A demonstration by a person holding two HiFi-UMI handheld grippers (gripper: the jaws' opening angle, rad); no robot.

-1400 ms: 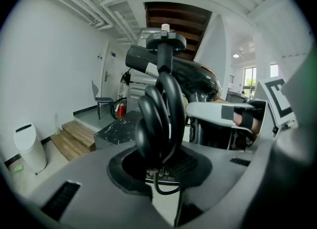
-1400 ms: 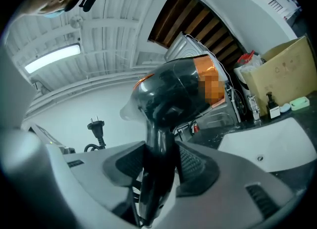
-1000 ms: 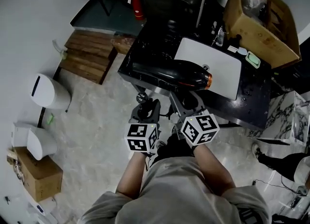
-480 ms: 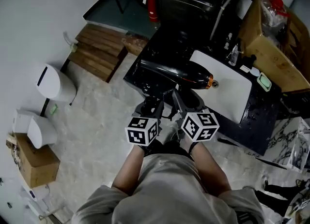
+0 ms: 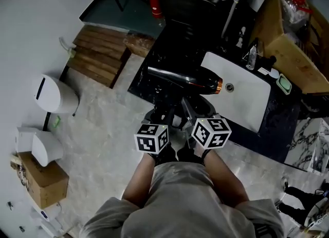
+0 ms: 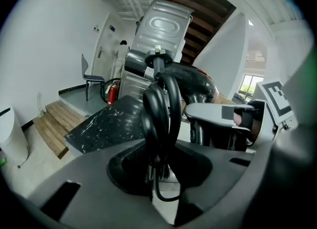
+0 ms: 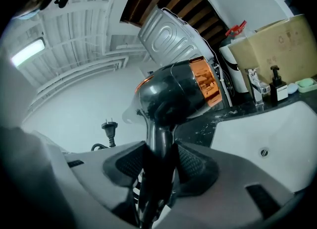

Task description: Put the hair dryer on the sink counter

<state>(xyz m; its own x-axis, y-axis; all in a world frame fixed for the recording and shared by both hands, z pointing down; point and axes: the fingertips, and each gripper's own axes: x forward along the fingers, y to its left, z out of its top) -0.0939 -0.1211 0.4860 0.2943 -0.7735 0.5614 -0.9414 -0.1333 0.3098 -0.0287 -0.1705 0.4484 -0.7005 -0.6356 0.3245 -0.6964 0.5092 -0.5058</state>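
Hair dryer, just the one, is held up over the black table, right by the single white sink. Its handle is pinched by the right tongs, and its one coiled cord is clamped in the left tongs. One red fire extinguisher is spotted further back.

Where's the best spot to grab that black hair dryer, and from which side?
Grip the hair dryer by its handle, approached from its free end, as the right tongs hold it now. It is slim and straight, so the tongs close flat on it; the barrel looks too wide and glossy. The left tongs carry the coiled cord.
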